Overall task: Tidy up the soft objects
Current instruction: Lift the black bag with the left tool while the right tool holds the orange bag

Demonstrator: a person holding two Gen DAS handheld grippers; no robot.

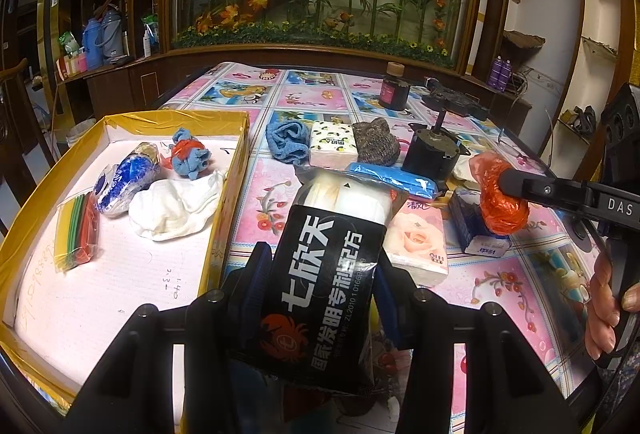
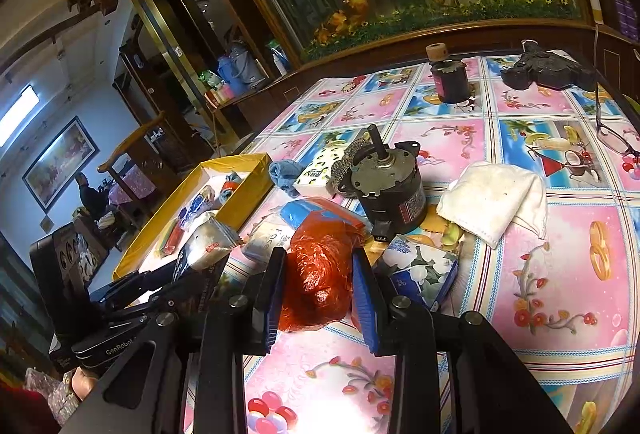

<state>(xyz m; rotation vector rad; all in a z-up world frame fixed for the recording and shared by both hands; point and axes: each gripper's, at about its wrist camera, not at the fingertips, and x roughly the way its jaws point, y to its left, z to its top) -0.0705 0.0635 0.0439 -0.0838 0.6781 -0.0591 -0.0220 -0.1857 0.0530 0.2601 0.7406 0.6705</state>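
left wrist: left gripper (image 1: 320, 286) clamped on black-wrapped white soft pack (image 1: 328, 274) beside yellow-rimmed box (image 1: 236, 169); four soft items inside | right wrist: right gripper (image 2: 318, 294) clamped on crumpled orange plastic bag (image 2: 320, 270); white folded cloth (image 2: 494, 201), tissue packs left on table

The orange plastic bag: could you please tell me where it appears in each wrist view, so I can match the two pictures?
Left wrist view: the orange plastic bag is at the right, clamped in the right gripper.
Right wrist view: the bag is at bottom centre, between that gripper's blue pads.
Shared landmark: the black motor, just behind the bag in both.
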